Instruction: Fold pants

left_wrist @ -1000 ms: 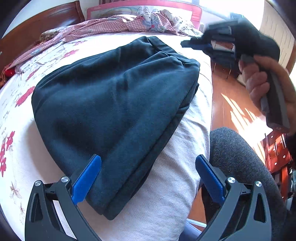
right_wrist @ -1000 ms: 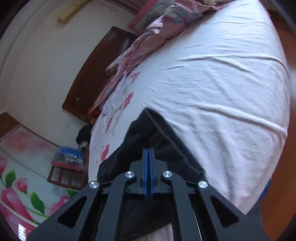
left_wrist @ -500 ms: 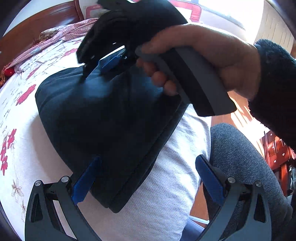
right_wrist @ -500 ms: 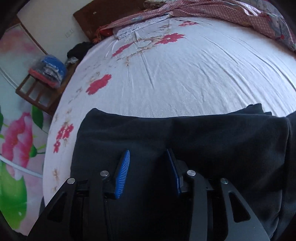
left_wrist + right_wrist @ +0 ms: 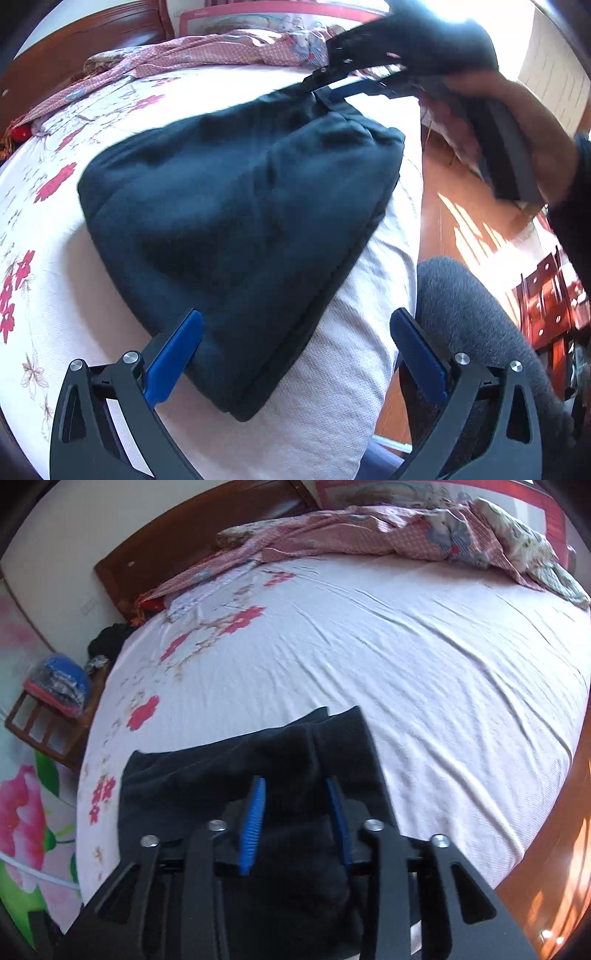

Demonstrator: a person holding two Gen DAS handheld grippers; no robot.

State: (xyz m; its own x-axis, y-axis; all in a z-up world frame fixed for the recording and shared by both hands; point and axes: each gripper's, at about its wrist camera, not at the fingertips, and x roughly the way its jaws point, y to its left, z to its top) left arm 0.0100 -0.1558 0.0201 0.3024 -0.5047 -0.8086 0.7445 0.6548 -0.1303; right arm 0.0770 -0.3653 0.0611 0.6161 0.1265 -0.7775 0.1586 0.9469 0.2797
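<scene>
The dark navy pants (image 5: 240, 206) lie folded into a thick pad on the white flowered bed sheet (image 5: 55, 277), near the bed's edge. My left gripper (image 5: 295, 354) stands open low over their near corner, its pads apart from the cloth. A hand (image 5: 517, 122) holds my right gripper (image 5: 321, 86) at the pants' far corner. In the right wrist view the right gripper (image 5: 295, 812) hangs over the pants (image 5: 240, 760). Its jaws are opening, with dark cloth below the gap and neither pad pressing on it.
A pink quilt (image 5: 369, 535) is bunched at the head of the bed by the wooden headboard (image 5: 184, 539). A wooden rack with a blue bag (image 5: 62, 679) stands left of the bed. A grey-trousered knee (image 5: 472, 314), wooden floor (image 5: 439, 221) and red furniture (image 5: 546, 295) lie to the right.
The right gripper went from shut to partly open. It swung in over the pants, then back to their far corner. The left gripper stayed put.
</scene>
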